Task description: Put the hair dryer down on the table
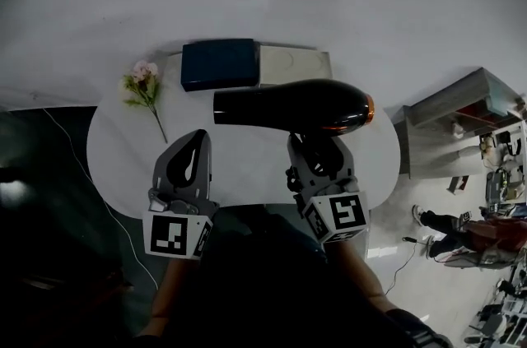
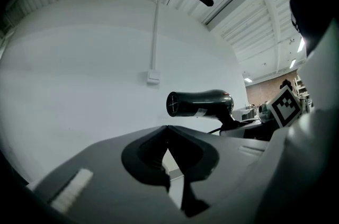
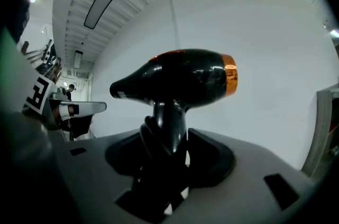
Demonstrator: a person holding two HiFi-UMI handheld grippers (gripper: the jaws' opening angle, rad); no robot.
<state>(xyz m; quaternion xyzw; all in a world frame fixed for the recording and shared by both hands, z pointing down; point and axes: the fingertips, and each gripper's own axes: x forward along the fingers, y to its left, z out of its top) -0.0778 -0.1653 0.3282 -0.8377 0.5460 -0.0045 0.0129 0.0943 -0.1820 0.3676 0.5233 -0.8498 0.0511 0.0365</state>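
While my right gripper (image 1: 317, 153) pinches the hair dryer (image 1: 292, 106) handle, left gripper (image 1: 188, 164) closed empty, I'd lower it level onto the table (image 1: 247, 150), then release.

Pink flower sprig (image 1: 145, 85), dark blue box (image 1: 220, 64) touching a pale box (image 1: 296, 63), grey shelf unit (image 1: 461, 114)

1 hair dryer (image 1: 296, 106). 2 grippers: 1 left gripper (image 1: 196, 139) and 1 right gripper (image 1: 315, 147). 2 marker cubes (image 1: 174, 234) (image 1: 342, 215), 1 on each gripper. 1 round white table (image 1: 115, 141). 2 flat boxes on it: 1 blue box (image 1: 220, 64) and 1 pale box (image 1: 294, 62). 1 flower sprig (image 1: 145, 80) with pink blooms. 1 thin cable (image 1: 82, 165) on the floor. 1 wall plate (image 2: 153, 77), seen in the left gripper view.
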